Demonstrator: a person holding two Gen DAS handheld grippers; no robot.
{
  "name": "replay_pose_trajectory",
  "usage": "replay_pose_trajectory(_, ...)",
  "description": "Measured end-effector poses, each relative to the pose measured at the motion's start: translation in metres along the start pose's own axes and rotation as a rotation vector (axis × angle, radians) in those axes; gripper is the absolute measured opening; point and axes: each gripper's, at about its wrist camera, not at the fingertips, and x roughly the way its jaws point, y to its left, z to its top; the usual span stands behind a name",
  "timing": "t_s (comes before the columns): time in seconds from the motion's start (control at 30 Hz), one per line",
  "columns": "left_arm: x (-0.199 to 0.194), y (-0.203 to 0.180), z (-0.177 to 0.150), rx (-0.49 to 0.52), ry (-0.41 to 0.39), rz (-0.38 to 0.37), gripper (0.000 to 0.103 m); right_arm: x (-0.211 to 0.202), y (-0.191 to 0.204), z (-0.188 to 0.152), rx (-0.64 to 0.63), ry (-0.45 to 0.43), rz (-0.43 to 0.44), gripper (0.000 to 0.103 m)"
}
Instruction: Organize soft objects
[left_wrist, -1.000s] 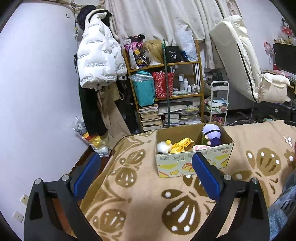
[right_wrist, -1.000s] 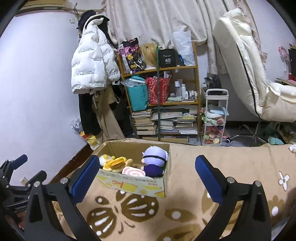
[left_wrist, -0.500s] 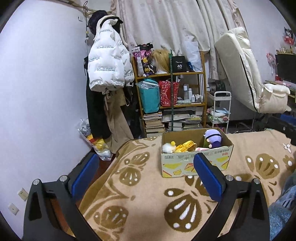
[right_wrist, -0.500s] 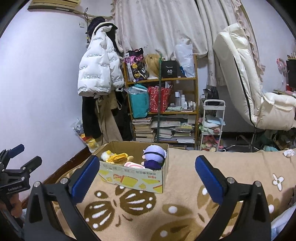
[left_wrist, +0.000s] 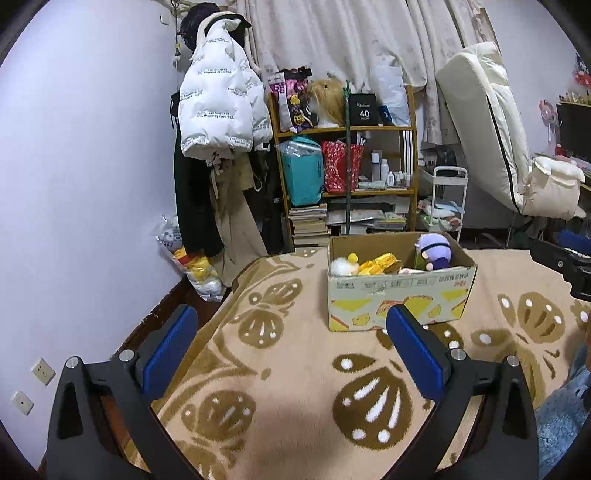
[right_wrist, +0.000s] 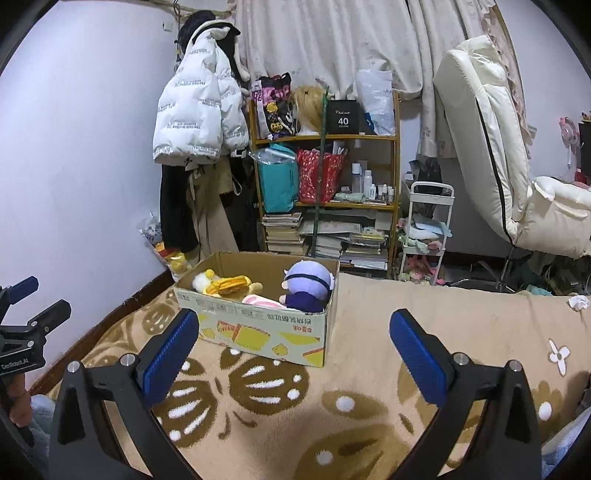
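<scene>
In the left wrist view, the left hand-held gripper is wide open and holds nothing. Its blue pads hang over a tan fuzzy blanket with brown leaf shapes on the bed. An open cardboard box with yellow pictures sits on the blanket, near the bed's far edge. Inside it are a purple round-headed plush doll, a yellow plush toy and a white fluffy toy.

In the right wrist view, the right hand-held gripper is wide open too, with nothing between its blue pads. The same box sits ahead and to the left on the blanket. The purple doll leans in the box's right end. The yellow toy lies at its left end, with a pink and white soft toy between them. The left gripper shows at the left edge of this view.
</scene>
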Motion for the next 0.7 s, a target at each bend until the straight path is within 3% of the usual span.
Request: replay_pose_trajectory(0.7, 0.0067, -0.0102, -0.0054, 0.032, 0.032, -0.034, 0.101, 0.0102, -0.0025, -0.0086, 0.011, 0.016, -0.017, 0.103)
